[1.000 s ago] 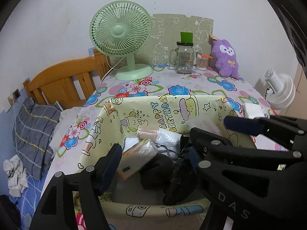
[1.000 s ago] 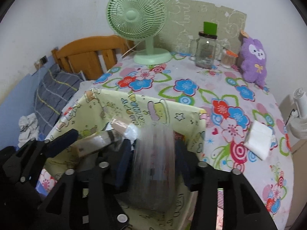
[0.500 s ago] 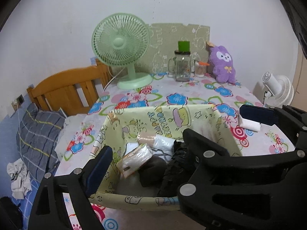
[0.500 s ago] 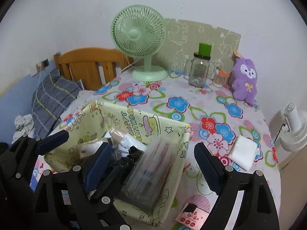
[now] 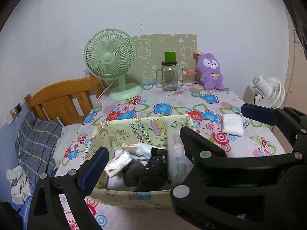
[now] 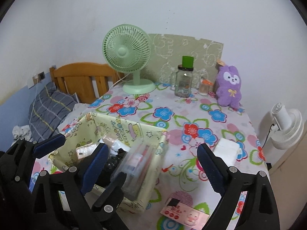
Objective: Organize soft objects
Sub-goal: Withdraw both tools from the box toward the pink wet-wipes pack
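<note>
Both tongs are matte black plastic — angular, skeletal frames with triangular cut-outs and round silver screw heads at the joints. The left tongs [image 5: 170, 140] carry flat dark-blue pads [image 5: 95, 169] on the inner finger faces; the right tongs [image 6: 151, 164] have the same blue, finely ribbed pads [image 6: 210, 169].

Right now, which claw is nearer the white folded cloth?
Right. The right claw has its outer finger beside the cloth; the left claw hangs over the basket, farther off.
</note>
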The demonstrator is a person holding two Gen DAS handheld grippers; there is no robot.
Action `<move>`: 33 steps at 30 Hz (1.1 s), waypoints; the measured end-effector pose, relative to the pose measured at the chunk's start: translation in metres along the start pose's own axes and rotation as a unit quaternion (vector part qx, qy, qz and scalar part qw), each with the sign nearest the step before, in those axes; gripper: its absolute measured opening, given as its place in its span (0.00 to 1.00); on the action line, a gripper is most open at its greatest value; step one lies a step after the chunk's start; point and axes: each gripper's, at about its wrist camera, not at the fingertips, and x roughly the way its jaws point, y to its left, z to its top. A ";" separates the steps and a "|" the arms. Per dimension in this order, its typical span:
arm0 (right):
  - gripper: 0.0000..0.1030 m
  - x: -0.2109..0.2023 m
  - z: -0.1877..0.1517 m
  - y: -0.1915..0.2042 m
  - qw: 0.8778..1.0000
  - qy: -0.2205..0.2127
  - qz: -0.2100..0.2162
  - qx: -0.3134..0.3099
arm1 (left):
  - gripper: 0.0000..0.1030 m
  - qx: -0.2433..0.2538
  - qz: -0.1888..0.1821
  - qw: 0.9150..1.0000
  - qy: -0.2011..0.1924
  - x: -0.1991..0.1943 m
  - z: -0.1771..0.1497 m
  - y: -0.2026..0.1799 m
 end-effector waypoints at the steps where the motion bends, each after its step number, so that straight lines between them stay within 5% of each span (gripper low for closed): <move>1: 0.93 -0.003 -0.001 -0.003 1.000 -0.003 -0.002 0.002 | 0.96 0.002 -0.001 1.000 -0.002 -0.001 0.001 -0.003; 33: 0.93 -0.050 -0.030 -0.086 0.998 -0.032 -0.050 0.029 | 0.96 0.007 -0.036 0.999 -0.004 -0.015 0.003 -0.090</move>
